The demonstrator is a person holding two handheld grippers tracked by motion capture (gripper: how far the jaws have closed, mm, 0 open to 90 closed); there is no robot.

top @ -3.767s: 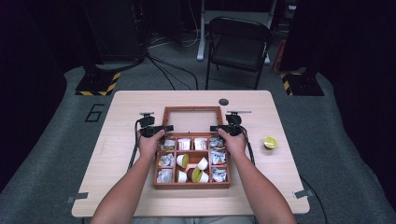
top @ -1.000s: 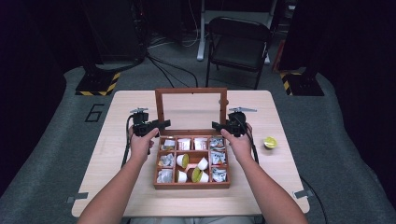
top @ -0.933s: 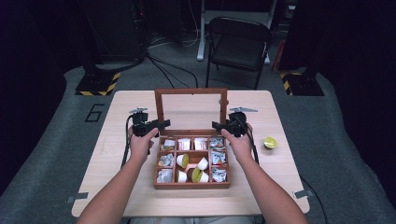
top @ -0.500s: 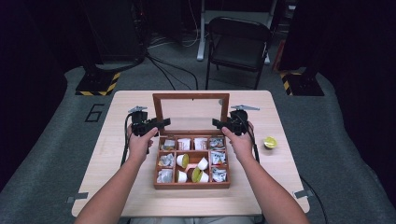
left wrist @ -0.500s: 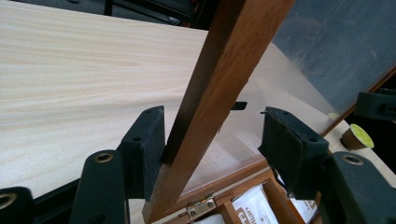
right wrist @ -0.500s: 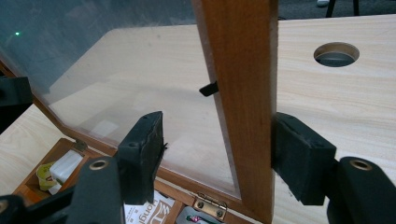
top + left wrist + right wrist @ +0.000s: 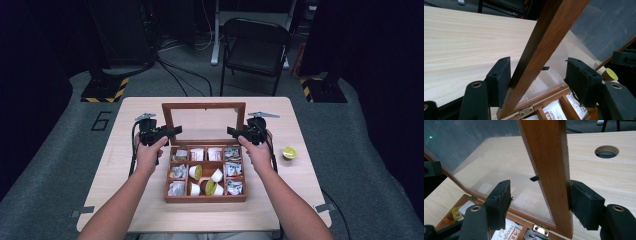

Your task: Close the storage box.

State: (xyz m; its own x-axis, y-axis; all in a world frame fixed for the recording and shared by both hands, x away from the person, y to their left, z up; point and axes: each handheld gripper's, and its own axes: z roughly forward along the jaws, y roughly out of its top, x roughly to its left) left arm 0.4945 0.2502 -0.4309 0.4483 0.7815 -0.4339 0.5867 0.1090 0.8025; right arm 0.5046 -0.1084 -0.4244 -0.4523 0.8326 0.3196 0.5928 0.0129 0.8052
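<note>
A wooden box (image 7: 205,197) with compartments of tea bags and small cups sits mid-table. Its glass-paned lid (image 7: 204,106) stands open behind it. My left gripper (image 7: 175,131) (image 7: 539,67) straddles the lid's left side rail (image 7: 544,37). One pad touches the wood and the other stands well off, the jaws having just been opening. My right gripper (image 7: 231,131) (image 7: 541,188) straddles the right side rail (image 7: 546,157). Its outer pad rests against the wood and the inner pad is off the glass (image 7: 474,152); these jaws have also just opened a little.
A small yellow-green piece (image 7: 289,152) lies on the table to the right of the box. A round hole (image 7: 606,151) is cut in the tabletop behind the lid. A folding chair (image 7: 255,45) stands beyond the table's far edge.
Since the earliest frame the lid's top edge has risen in the high view. Over the last second it has sunk slightly. Both hands stayed at the lid's sides.
</note>
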